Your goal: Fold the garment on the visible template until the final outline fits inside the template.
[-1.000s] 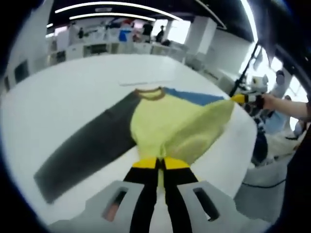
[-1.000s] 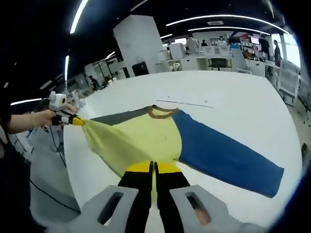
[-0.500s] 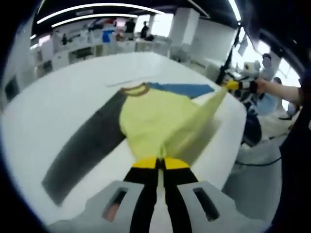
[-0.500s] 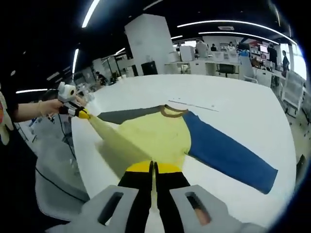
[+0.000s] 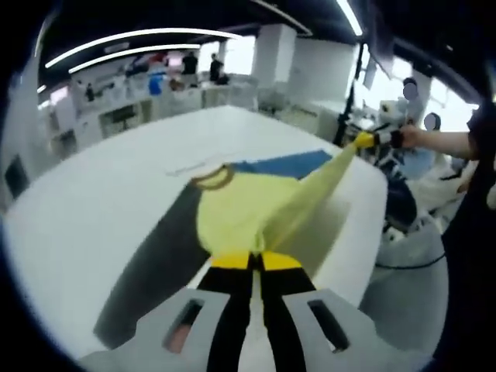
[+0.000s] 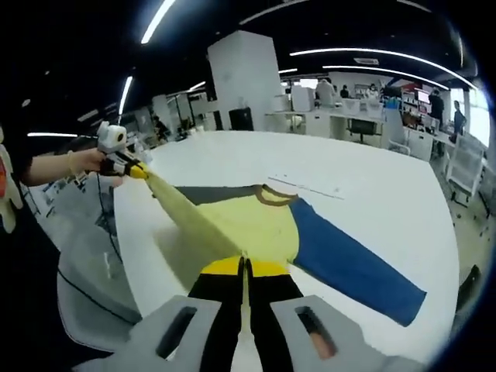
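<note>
On the white surface (image 6: 372,194) the shirt (image 6: 263,229) lies sleeves out, its hem lifted taut between the left gripper (image 5: 256,260) and right gripper (image 6: 244,267), each clenched on a corner; next, probably, carry the hem toward the collar.

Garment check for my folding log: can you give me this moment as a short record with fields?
garment: long-sleeved shirt, yellow body, brown collar
sleeves: blue sleeve and dark grey sleeve, both flat on table
table: white
hem: lifted and stretched taut between both grippers
left gripper: shut on shirt
right gripper: shut on shirt
fold: not yet made
</note>
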The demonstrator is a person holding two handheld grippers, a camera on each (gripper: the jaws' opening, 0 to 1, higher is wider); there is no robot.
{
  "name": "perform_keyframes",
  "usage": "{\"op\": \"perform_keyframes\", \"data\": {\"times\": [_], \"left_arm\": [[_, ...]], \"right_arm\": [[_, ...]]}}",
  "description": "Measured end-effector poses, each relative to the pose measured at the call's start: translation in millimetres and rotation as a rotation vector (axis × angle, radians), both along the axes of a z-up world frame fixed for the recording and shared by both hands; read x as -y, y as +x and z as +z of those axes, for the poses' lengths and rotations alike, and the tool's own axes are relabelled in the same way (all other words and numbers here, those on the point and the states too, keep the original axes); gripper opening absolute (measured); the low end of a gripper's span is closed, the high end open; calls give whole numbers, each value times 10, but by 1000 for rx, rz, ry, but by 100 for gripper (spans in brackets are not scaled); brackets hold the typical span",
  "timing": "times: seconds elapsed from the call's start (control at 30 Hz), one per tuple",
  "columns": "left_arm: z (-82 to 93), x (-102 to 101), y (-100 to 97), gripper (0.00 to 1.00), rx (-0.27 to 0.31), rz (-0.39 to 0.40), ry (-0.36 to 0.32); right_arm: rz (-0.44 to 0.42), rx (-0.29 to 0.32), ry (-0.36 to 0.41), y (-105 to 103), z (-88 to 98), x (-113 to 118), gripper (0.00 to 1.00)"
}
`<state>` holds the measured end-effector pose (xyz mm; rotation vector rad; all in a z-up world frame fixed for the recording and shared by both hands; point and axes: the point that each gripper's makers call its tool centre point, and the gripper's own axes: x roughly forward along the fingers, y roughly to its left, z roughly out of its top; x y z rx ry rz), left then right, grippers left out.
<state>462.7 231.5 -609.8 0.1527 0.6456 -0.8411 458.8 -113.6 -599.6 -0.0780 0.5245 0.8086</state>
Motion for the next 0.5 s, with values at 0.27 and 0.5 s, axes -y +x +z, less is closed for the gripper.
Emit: {"op": "perform_keyframes", "data": {"times": [0.27,0.5], "left_arm": [[-463,1,-423,0,-104,-36,31],[-684,-13,-577,0,-138,-38,56]], "right_arm": [[9,-60,-14,-332,-316,-50,2],[34,-82,-37,-470,-502,-38,2]]}}
